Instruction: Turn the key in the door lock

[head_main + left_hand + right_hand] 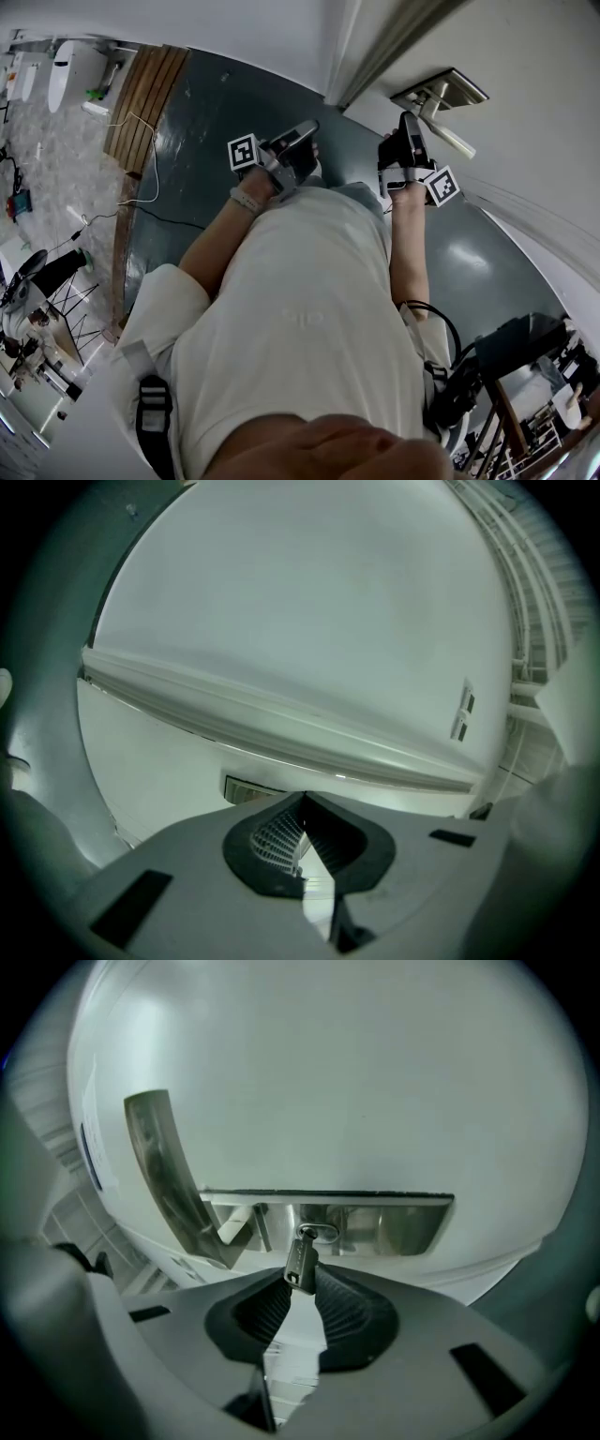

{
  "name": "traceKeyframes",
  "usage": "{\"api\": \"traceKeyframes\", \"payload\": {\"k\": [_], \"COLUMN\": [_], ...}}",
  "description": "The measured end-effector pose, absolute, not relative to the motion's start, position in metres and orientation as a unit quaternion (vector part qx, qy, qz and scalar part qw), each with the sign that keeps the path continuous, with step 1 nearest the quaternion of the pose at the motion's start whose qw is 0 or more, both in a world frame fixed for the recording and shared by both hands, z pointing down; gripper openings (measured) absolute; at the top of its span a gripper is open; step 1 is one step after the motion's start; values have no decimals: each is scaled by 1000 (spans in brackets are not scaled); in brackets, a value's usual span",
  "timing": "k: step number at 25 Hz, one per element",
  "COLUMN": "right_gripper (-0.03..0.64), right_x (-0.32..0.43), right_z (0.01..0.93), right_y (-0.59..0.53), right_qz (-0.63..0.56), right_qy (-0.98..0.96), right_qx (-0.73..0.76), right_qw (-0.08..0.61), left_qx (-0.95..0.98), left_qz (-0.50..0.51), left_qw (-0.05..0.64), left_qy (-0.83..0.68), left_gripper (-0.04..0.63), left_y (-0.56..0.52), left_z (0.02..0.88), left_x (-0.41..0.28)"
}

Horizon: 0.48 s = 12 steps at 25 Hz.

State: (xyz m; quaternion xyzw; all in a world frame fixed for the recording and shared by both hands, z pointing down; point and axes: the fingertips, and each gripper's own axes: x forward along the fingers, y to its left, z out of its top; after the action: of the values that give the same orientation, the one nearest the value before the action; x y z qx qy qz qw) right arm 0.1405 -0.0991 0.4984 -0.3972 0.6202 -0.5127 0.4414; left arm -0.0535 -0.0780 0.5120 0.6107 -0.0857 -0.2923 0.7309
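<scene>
White door (534,56), dark glossy floor (211,117)

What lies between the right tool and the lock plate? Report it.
The key, its head pinched by the right tool, its blade in the lock plate. Seen in the right gripper view.

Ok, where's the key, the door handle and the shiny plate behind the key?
key (300,1265), right gripper view, on its flat head.
door handle (164,1176), right gripper view, middle of the lever.
lock plate (403,1227), right gripper view, bare shiny part right of the keyhole.
</scene>
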Motion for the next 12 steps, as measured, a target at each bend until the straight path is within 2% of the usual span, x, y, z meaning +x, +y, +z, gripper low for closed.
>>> {"api": "traceKeyframes", "payload": {"k": [5,10,12], "right_gripper": [92,107,107], "right_x": [130,140,141], "right_z": [496,496,491], "right_y": [-101,-97,-94], "right_qz": [-433,-235,-166], "right_qy": [707,724,709], "right_qx": [-502,-647,-673], "right_qw": [245,-53,-132], "left_qx": [610,610,610], "left_qz": [-290,-287,-288], "left_qw": [732,734,734], "left_qy": [-86,-85,-85], "left_gripper": [9,8,9], "left_y": [-80,-79,-78], "left_z": [513,515,515], "left_x": [-54,-52,-51]}}
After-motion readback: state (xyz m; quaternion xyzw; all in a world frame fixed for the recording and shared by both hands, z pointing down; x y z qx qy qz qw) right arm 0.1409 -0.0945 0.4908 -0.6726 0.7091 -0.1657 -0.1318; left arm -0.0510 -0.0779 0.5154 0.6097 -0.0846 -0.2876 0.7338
